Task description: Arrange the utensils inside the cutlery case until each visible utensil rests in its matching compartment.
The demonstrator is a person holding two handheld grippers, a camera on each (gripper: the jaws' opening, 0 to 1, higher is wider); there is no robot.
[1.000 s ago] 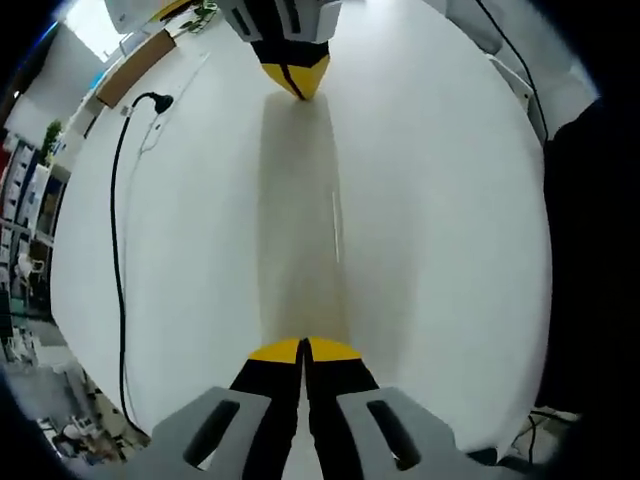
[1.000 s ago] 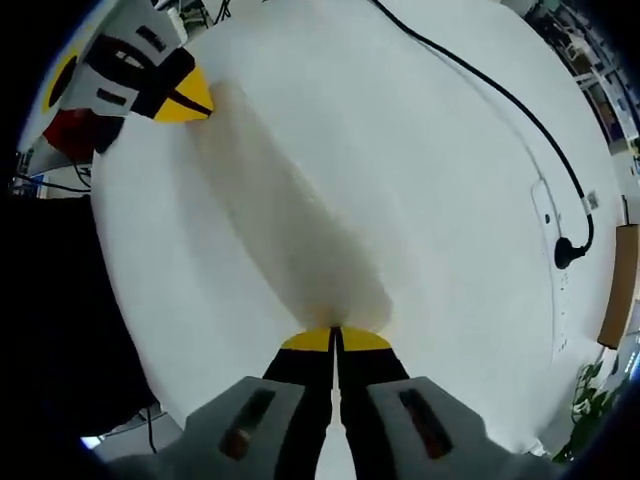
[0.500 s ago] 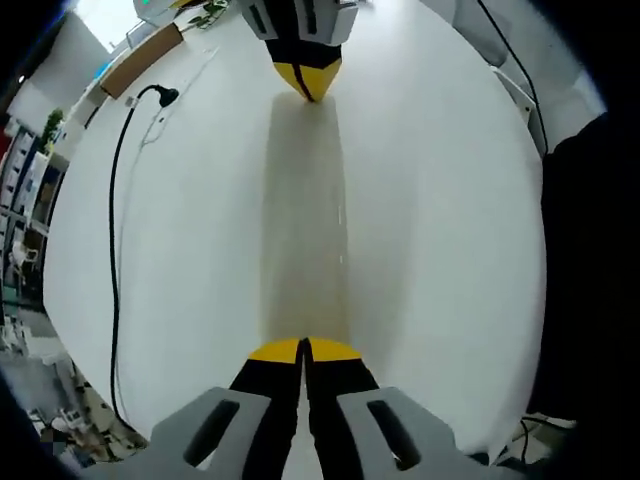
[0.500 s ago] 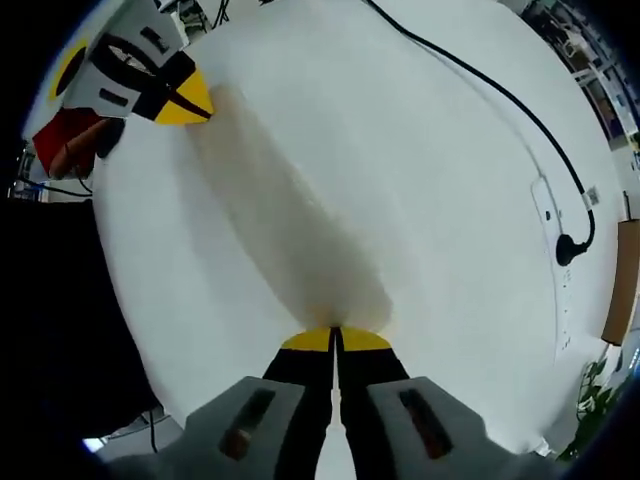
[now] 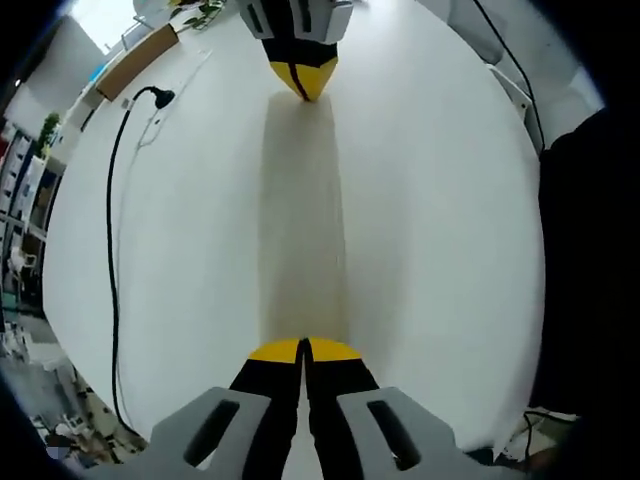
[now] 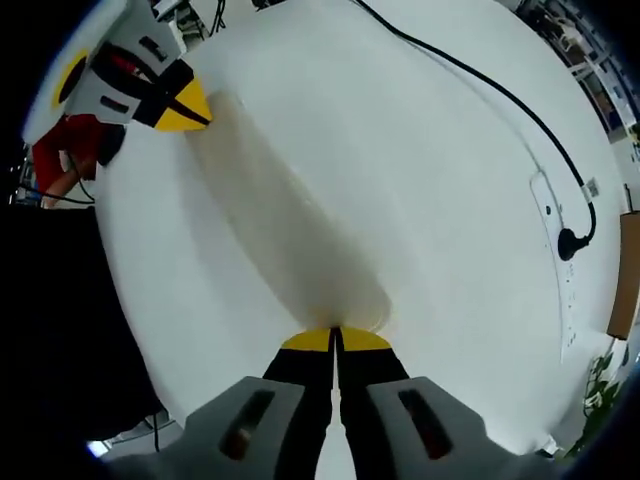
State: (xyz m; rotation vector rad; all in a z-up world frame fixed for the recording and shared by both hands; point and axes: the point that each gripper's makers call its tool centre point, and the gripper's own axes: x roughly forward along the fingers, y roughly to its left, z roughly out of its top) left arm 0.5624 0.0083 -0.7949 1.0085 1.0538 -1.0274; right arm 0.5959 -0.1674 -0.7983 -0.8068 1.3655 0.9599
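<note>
My left gripper (image 5: 302, 346) rests shut on the white table (image 5: 420, 200), its yellow tips pressed together with nothing between them. Across the table, at the top of the left gripper view, the right gripper (image 5: 303, 82) points back toward it, also shut. In the right gripper view my right gripper (image 6: 335, 337) is shut and empty at the bottom, and the left gripper (image 6: 192, 107) sits shut at the upper left. No cutlery case or utensils are on the table between them.
A black cable (image 5: 113, 250) ending in a plug (image 5: 158, 98) runs along the left of the table, beside a white power strip (image 6: 560, 260). A person's red sleeve (image 6: 55, 150) is behind the left gripper. Dark clothing (image 5: 585, 260) borders the table's right edge.
Both views have shifted very slightly with the hands. Both grippers stay shut, tips facing each other across the table.
</note>
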